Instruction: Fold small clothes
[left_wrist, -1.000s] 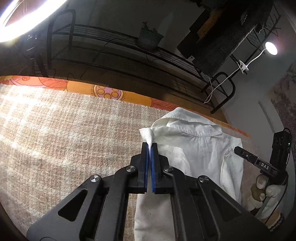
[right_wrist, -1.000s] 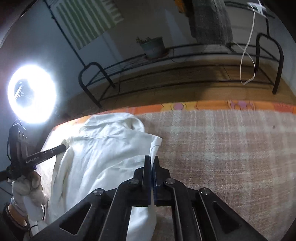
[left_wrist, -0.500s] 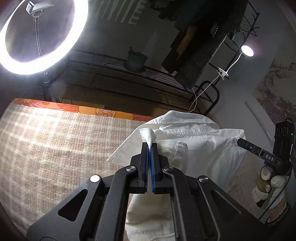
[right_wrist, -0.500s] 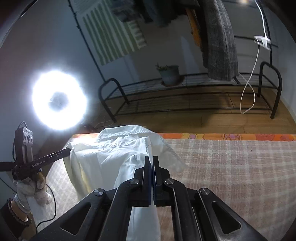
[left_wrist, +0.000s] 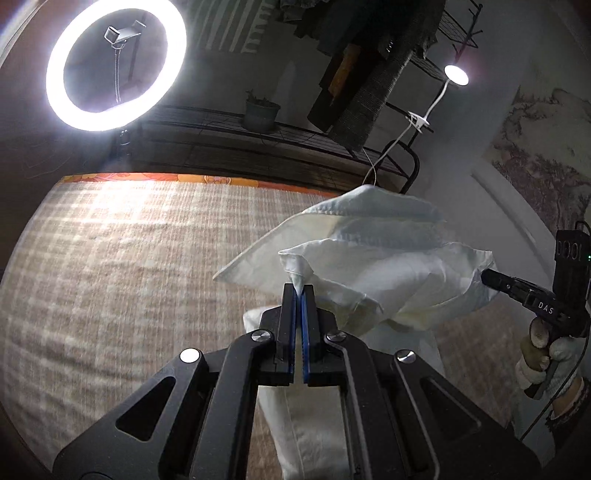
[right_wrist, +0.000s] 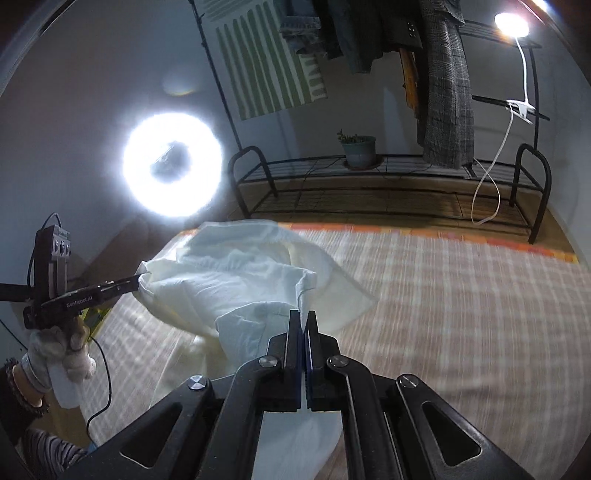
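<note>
A small white shirt (left_wrist: 373, 258) hangs bunched in the air above the plaid blanket (left_wrist: 122, 266). My left gripper (left_wrist: 298, 290) is shut on a pinched corner of it. In the same view the right gripper (left_wrist: 484, 275) comes in from the right, held by a gloved hand (left_wrist: 543, 354), with its tip in the shirt's other side. In the right wrist view the right gripper (right_wrist: 303, 317) is shut on the white shirt (right_wrist: 236, 273), and the left gripper (right_wrist: 138, 281) holds the cloth's far left edge. The shirt's lower part trails down below both grippers.
The plaid blanket (right_wrist: 461, 302) covers the bed, with an orange patterned edge (right_wrist: 517, 245) at the far side. Behind stand a black metal rack (right_wrist: 388, 173) with a potted plant (right_wrist: 357, 149), a bright ring light (left_wrist: 116, 64), hanging clothes (right_wrist: 443, 81) and a small lamp (left_wrist: 456, 75).
Both grippers have risen and pulled back with the shirt. It lay flat on the blanket before; now most of it is lifted and bunched between them.
</note>
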